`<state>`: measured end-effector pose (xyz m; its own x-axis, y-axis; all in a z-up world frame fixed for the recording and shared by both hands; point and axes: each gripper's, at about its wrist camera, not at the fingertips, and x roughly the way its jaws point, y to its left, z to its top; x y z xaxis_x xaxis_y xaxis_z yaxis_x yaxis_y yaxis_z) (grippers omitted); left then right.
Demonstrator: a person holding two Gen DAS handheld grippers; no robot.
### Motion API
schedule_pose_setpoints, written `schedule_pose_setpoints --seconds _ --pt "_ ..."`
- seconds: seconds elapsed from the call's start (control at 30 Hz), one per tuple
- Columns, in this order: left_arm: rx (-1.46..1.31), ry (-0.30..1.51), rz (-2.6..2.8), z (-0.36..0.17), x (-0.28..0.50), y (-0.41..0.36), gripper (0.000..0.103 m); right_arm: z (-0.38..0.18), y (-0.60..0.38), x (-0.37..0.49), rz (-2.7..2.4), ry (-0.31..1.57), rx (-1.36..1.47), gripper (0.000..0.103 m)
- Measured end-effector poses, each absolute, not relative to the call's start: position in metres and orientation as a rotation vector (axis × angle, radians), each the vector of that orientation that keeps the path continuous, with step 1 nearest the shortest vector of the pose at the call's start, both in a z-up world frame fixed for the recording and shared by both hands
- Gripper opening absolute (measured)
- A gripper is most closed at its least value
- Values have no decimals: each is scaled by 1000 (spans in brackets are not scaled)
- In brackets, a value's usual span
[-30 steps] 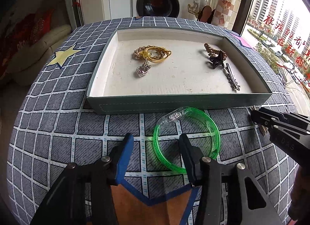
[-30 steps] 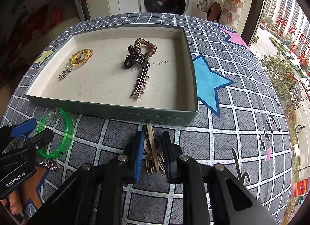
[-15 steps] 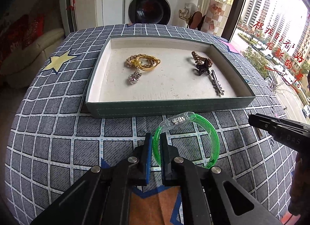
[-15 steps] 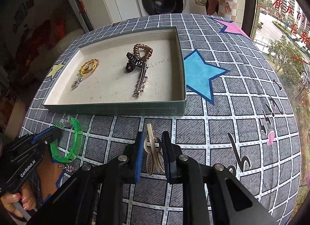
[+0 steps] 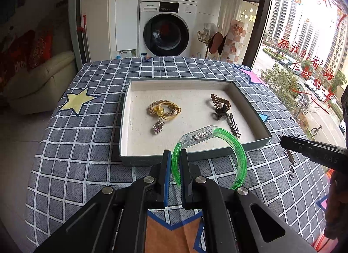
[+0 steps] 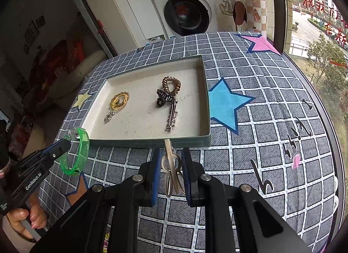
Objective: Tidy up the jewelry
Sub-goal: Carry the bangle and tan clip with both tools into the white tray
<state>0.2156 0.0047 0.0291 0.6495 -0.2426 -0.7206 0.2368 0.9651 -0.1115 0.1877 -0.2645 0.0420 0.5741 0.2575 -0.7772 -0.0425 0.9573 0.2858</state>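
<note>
My left gripper (image 5: 173, 155) is shut on the near-left rim of a translucent green bangle (image 5: 241, 157), which hangs above the checked cloth just in front of the tray (image 5: 124, 122). My right gripper (image 6: 171, 155) is shut on a beige metal hair clip (image 6: 168, 150), held off the cloth before the tray's front wall (image 6: 130, 143). At the left of the right wrist view are the left gripper (image 6: 65, 144) and the bangle (image 6: 83, 150). The tray holds yellow hair ties with a heart pendant (image 5: 163, 109), a brown spiral tie (image 5: 220, 101), a dark claw clip (image 5: 219, 112) and a silver barrette (image 5: 233, 125).
A grey checked cloth with star patches (image 6: 226, 102) covers the table. A washing machine (image 5: 166, 33) stands behind it, a pale sofa (image 5: 39, 78) at the left and a large window at the right. A person's hand (image 6: 24, 222) grips the left handle.
The left jaws closed on the green bangle and lifted it off the cloth. The right gripper, still shut on the hair clip, rose too; the tray looks farther below both cameras.
</note>
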Motion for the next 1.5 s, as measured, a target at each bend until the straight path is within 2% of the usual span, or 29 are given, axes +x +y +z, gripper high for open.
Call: schedule_pose_setpoints --seconds 0.47,1.1,1.5 --pt "-39 831 -236 37 276 12 20 63 -253 242 240 919 269 20" --pt "48 966 -226 -30 336 -20 20 -17 -225 319 273 1087 312 20" --pt "195 923 -161 -42 344 -39 20 -22 -233 337 179 1043 219 20"
